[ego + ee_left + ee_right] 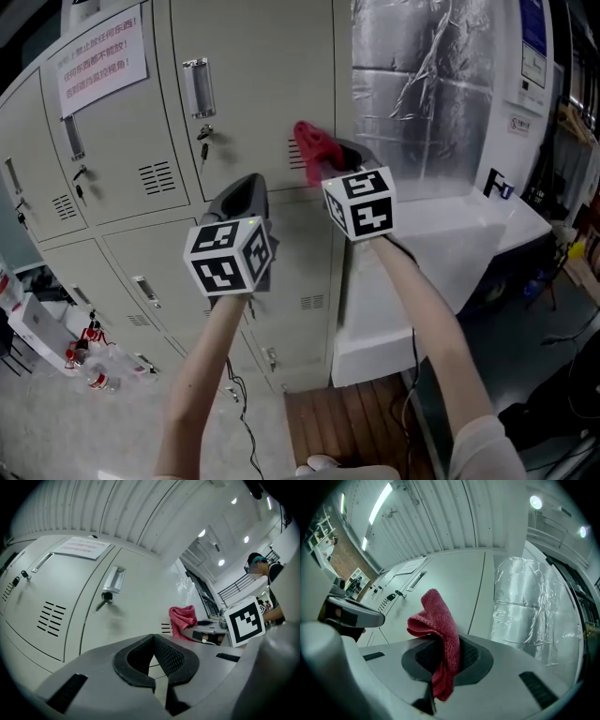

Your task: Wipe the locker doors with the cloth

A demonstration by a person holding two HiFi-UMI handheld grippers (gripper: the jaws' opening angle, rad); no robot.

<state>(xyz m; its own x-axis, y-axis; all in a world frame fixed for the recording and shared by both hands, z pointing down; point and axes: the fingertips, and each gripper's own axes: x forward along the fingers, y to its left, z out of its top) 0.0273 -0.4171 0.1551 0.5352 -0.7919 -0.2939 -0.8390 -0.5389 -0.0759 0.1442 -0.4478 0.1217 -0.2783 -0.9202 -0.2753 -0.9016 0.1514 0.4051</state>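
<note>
Beige locker doors (253, 94) fill the left and centre of the head view. My right gripper (330, 161) is shut on a red cloth (314, 145), whose bunched end sits by the vent slits at the right edge of an upper door; I cannot tell if it touches. In the right gripper view the cloth (437, 620) hangs out between the pads of the right gripper (447, 641). My left gripper (246, 190) hovers lower left of it, facing the same door, shut and empty. The left gripper view shows the left gripper (153, 638), the door's handle (114, 578) and the cloth (183, 619).
A paper notice (101, 58) is stuck on the upper left door. A foil-wrapped panel (427, 84) and a white cabinet (441, 253) stand right of the lockers. Bottles (89, 354) lie on the floor at left. A person (262, 573) stands far right.
</note>
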